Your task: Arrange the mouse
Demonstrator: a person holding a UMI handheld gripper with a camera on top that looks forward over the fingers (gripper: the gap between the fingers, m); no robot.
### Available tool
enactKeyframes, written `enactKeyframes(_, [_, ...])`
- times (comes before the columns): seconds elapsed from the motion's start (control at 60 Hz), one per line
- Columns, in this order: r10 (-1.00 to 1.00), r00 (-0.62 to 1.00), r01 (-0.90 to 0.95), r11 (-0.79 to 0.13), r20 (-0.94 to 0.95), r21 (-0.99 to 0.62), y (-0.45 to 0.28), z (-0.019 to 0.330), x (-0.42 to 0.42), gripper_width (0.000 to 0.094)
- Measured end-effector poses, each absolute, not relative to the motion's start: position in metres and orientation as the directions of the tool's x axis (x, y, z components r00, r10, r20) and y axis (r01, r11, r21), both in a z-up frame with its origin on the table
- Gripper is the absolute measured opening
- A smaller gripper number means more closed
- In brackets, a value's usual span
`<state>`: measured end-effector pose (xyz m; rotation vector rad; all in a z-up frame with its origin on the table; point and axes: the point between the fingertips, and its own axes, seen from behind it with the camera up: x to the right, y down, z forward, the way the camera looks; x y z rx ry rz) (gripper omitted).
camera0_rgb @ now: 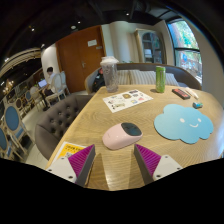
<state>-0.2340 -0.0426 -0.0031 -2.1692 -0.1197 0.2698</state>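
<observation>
A pink computer mouse (122,135) with a dark grey top lies on the wooden table (100,125), just ahead of my fingers and a little left of a blue cloud-shaped mouse pad (185,123). The mouse rests on bare wood, not on the cloud pad. My gripper (116,162) is open and empty, with its magenta-padded fingers (82,160) spread wide on either side of bare table just short of the mouse.
A printed sheet (127,99), a clear pitcher (109,72), a green bottle (160,78), a dark phone-like object (181,93) and a small teal thing (197,104) lie further back. A yellow booklet (68,151) lies by the left finger. A grey armchair (55,118) stands left.
</observation>
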Motion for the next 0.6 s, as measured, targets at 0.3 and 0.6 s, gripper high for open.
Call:
enactKeyframes(0.3, [0.200,0.969,0.011,-0.615,-0.143,-0.788,0.016,-0.007,-0.252,0.0821])
enactKeyframes(0.6, [0.237,0.971,0.128,-0.586,-0.018,-0.800,0.045,-0.015,-0.273,0.0588])
